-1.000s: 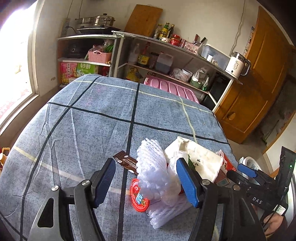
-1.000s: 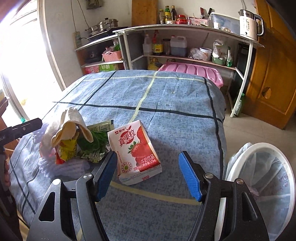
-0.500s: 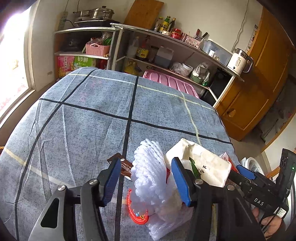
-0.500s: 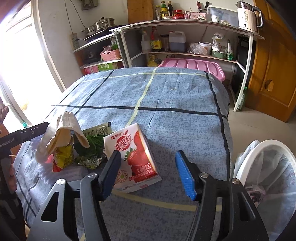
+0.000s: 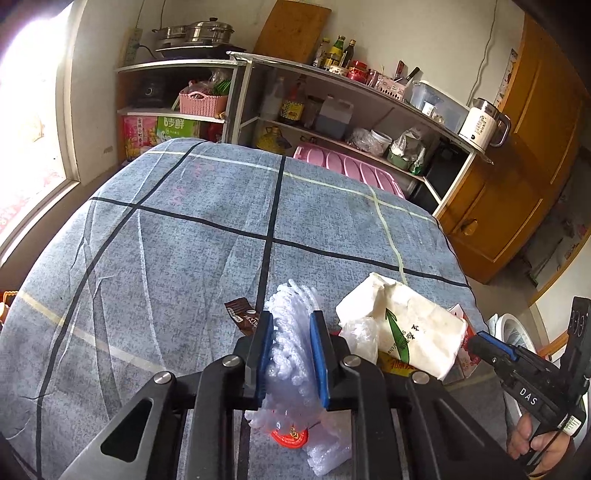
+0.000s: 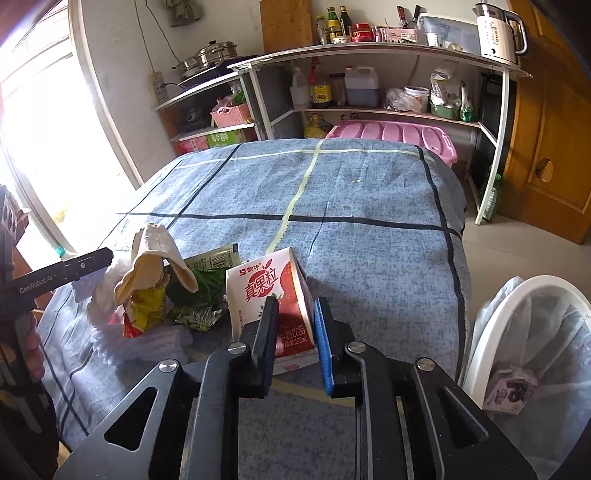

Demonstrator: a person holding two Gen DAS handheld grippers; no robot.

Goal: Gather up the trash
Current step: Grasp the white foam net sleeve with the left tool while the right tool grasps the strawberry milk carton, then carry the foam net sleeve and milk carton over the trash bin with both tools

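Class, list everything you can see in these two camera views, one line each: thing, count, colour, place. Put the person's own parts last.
foam net: one, white, between left tool's fingers
milk carton: one, red and white, between right tool's fingers
paper bag: one, cream, on the pile beside the net
green wrapper: one, left of the carton
brown wrapper: one, left of the net
bin: one, white, right of the table
tablecloth: one, blue-grey, dark lines
kettle: one, white, top shelf
left tool: one, shut on net
right tool: one, shut on carton
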